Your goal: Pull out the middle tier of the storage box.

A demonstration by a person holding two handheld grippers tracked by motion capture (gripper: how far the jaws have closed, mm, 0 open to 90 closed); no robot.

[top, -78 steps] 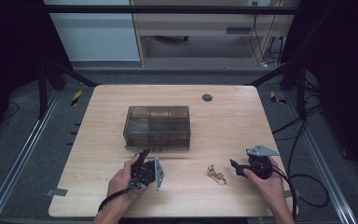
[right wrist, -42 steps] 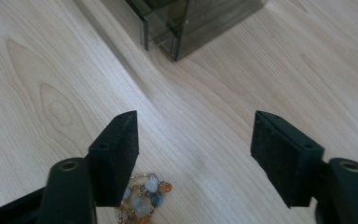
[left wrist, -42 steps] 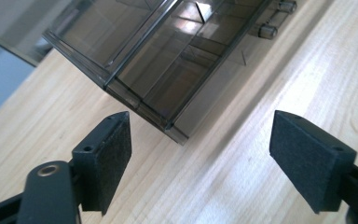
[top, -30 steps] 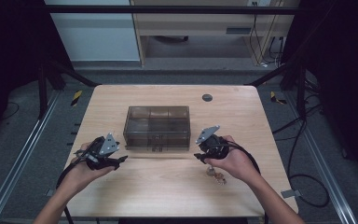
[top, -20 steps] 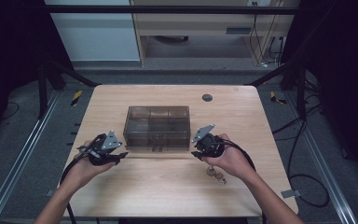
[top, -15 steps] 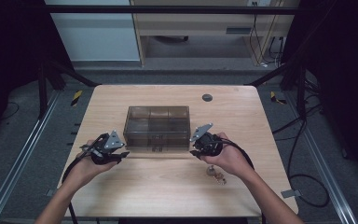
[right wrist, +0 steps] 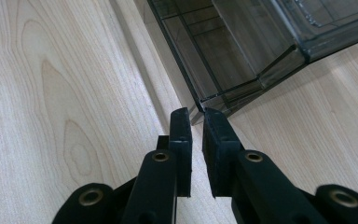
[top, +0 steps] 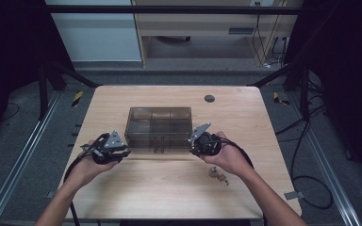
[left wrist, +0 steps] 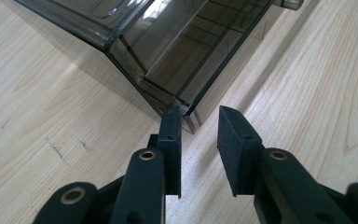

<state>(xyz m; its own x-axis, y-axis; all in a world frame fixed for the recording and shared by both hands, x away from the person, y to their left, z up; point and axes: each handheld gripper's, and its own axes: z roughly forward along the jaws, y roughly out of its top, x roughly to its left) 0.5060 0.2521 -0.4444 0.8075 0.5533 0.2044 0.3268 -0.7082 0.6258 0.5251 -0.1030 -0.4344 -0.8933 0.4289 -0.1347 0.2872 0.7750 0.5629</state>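
Near the bench's [top: 122,197] front edge, right of the middle, lies a small brownish object [top: 218,175]. My left gripper [left wrist: 199,122], jaws apart, and my right gripper [right wrist: 196,116], jaws narrowly parted, each meet a front corner of the smoky plastic organizer box [top: 159,127]. The box sits mid-bench.

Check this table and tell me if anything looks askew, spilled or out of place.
One thing stands out: a small brownish, crumpled-looking object lies loose on the light wooden table, near the right forearm, apart from everything else; it is too small to identify. The smoky transparent plastic compartment box sits square and looks undamaged.
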